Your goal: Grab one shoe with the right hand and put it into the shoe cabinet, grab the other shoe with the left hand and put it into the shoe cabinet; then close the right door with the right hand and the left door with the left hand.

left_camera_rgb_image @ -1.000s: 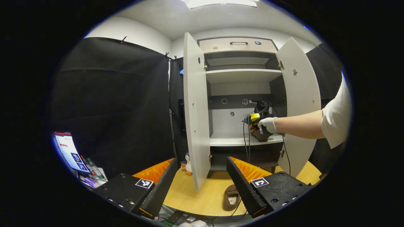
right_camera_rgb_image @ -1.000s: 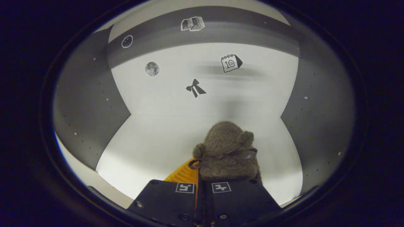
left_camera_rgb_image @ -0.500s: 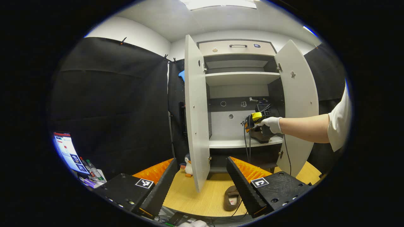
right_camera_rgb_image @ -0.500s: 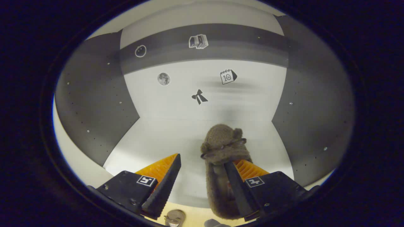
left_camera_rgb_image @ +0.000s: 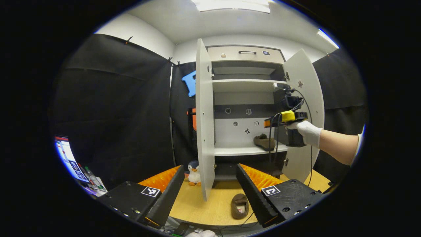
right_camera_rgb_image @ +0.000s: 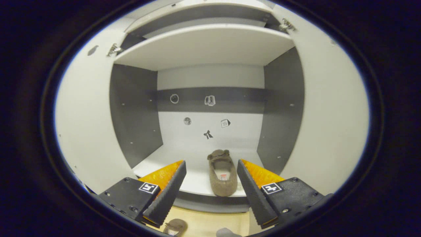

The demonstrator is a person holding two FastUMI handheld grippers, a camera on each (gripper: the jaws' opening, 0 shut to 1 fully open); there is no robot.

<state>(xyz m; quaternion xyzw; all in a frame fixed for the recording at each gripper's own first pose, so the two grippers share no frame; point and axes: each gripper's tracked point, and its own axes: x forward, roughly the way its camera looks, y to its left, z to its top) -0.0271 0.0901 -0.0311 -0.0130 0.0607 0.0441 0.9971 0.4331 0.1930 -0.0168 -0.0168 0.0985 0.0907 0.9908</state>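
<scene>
With both my right gripper (right_camera_rgb_image: 210,184) and left gripper (left_camera_rgb_image: 209,187) spread and empty, one shoe (right_camera_rgb_image: 223,177) lies on the cabinet shelf (right_camera_rgb_image: 197,182), the other shoe (left_camera_rgb_image: 239,206) on the floor (left_camera_rgb_image: 204,205), its insole label unreadable.

Lighting: bright, even, from a white rectangular ceiling light panel (left_camera_rgb_image: 230,4) high above the fingers. White laminate shoe cabinet (right_camera_rgb_image: 210,42) interior well lit; soft shadow beneath its shelf. Focus sharp, no motion blur. Strong fisheye bending toward edges.
</scene>
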